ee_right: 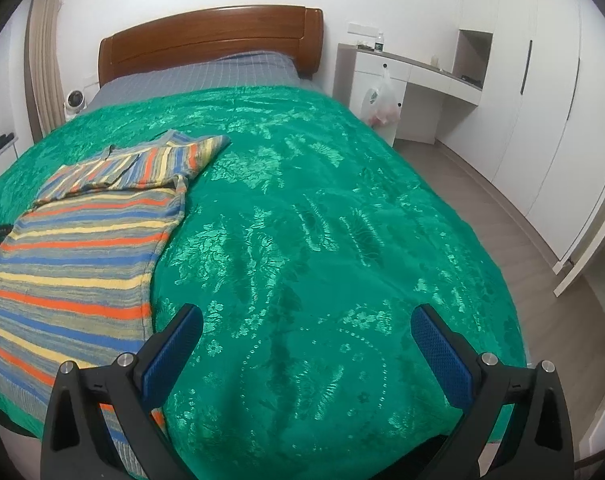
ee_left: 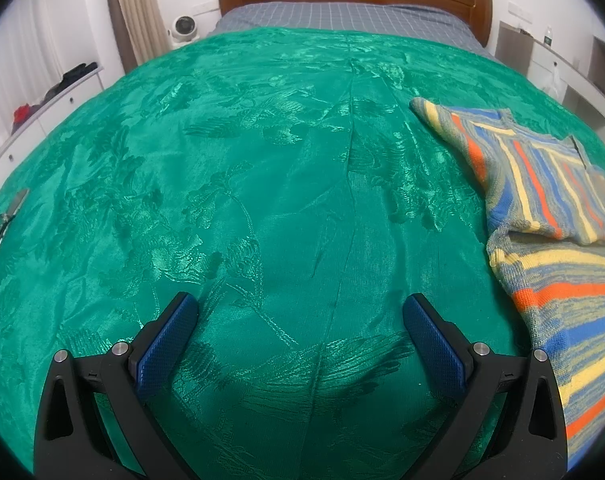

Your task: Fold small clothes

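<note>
A striped knit top in blue, orange, yellow and grey lies flat on the green bedspread, with its sleeves folded across the chest. In the left wrist view it lies at the right. In the right wrist view the top lies at the left on the bedspread. My left gripper is open and empty above bare bedspread, left of the top. My right gripper is open and empty, right of the top's hem.
A wooden headboard and grey checked sheet are at the far end of the bed. A white desk with a hanging plastic bag and white wardrobes stand to the right. White drawers and a small fan stand to the left.
</note>
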`<state>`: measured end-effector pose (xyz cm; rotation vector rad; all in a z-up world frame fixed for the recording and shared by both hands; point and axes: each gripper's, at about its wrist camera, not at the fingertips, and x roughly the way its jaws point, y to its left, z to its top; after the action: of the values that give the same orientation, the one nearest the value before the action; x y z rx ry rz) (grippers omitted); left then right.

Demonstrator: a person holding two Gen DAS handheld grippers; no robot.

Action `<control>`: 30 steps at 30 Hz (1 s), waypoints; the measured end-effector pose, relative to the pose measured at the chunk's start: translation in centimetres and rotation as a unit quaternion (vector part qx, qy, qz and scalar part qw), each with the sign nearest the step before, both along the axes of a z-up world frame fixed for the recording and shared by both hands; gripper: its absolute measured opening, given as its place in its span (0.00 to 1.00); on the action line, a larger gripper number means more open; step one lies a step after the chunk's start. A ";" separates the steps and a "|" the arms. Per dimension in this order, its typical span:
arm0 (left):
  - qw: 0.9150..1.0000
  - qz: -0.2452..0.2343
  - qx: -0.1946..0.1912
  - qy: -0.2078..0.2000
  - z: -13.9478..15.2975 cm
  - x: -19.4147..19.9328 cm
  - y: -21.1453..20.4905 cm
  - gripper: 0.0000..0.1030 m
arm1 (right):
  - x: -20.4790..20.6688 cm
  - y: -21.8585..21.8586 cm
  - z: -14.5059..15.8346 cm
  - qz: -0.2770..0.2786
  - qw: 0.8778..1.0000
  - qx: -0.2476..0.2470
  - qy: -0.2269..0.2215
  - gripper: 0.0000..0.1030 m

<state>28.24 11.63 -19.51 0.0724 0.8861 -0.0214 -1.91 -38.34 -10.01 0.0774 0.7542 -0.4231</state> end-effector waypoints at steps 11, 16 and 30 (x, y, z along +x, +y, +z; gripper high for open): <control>1.000 0.000 0.001 0.000 0.0 0.0 0.0 1.00 | -0.4 -1.5 0.6 -0.017 1.000 0.010 -0.015 0.99; 1.000 0.000 0.001 0.000 0.0 0.0 -0.1 1.00 | -0.5 -1.9 1.2 -0.019 1.000 0.005 -0.019 0.99; 1.000 0.001 0.000 -0.002 0.0 0.0 0.0 1.00 | -0.1 0.2 2.6 0.025 0.999 0.019 -0.028 0.99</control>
<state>28.22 11.61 -19.50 0.0726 0.8830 -0.0195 -2.01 -38.11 -7.43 0.1048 0.7067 -0.3583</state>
